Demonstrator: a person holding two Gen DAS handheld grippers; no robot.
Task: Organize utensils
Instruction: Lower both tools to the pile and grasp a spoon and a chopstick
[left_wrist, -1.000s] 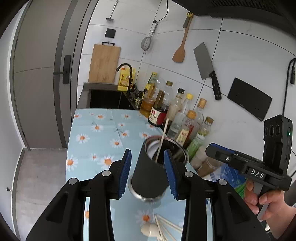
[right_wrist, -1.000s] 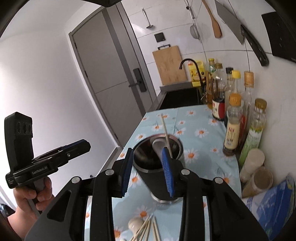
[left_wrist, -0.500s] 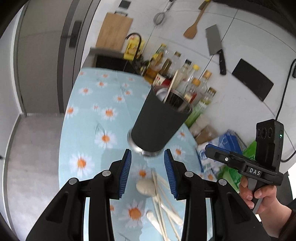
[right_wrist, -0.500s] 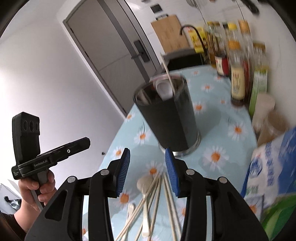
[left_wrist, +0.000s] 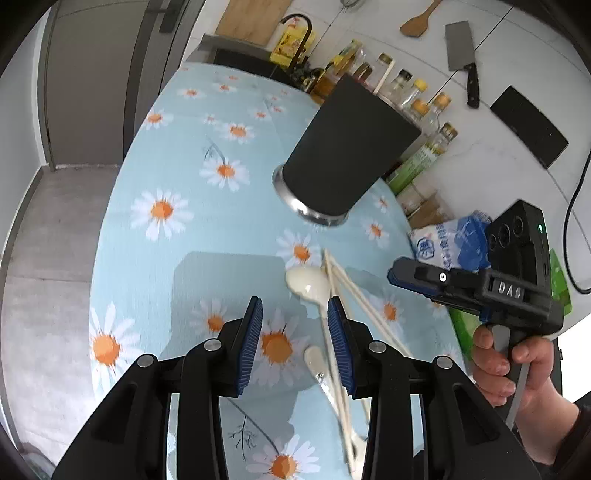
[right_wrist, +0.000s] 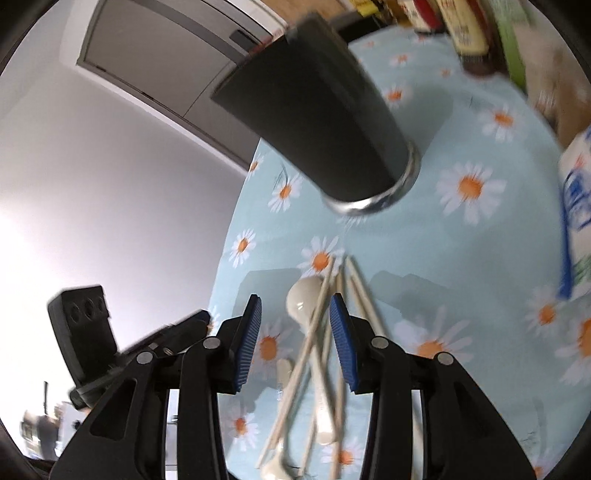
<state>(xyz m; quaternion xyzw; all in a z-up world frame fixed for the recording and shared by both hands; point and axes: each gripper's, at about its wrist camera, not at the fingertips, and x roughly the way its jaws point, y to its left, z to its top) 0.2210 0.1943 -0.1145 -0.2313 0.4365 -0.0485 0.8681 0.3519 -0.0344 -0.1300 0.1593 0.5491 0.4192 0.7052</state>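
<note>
We note the counter (left_wrist: 155, 155) w/ daisy-print blue cloth. Tall black cylindrical utensil holder (left_wrist: 347, 147) stands on it, near bottles. Left gripper (left_wrist: 294, 334) and right gripper (right_wrist: 295, 338): both open, empty, above white ceramic spoons (left_wrist: 308, 284) and loose pale wooden chopsticks (right_wrist: 314, 332) lying just before the holder.

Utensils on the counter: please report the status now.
Both tools open, empty: left tool, right tool. Chopsticks and spoons loose on cloth, beside the black holder. Nothing blocks them.
</note>
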